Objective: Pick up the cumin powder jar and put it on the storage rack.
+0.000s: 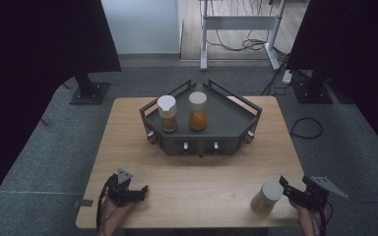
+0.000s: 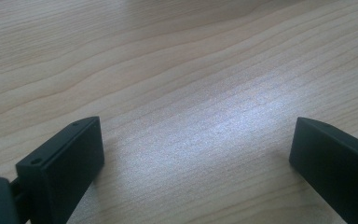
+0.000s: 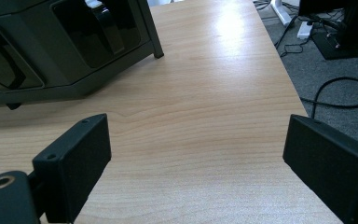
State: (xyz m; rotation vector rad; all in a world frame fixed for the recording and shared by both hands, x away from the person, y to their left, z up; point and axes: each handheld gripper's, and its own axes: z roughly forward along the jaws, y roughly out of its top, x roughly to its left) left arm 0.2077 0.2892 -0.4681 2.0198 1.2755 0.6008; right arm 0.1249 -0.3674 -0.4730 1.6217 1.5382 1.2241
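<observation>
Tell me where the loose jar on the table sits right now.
In the high view, the loose jar stands upright near the table's front right corner, just left of the right gripper, well apart from the dark rack.

left gripper (image 1: 139, 191): low at the near left, jaws wide apart, nothing between them
right gripper (image 1: 286, 189): low at the near right, jaws wide apart, nothing between them
left hand (image 1: 109, 209): comes from the bottom edge
right hand (image 1: 309, 216): comes from the bottom edge
</observation>
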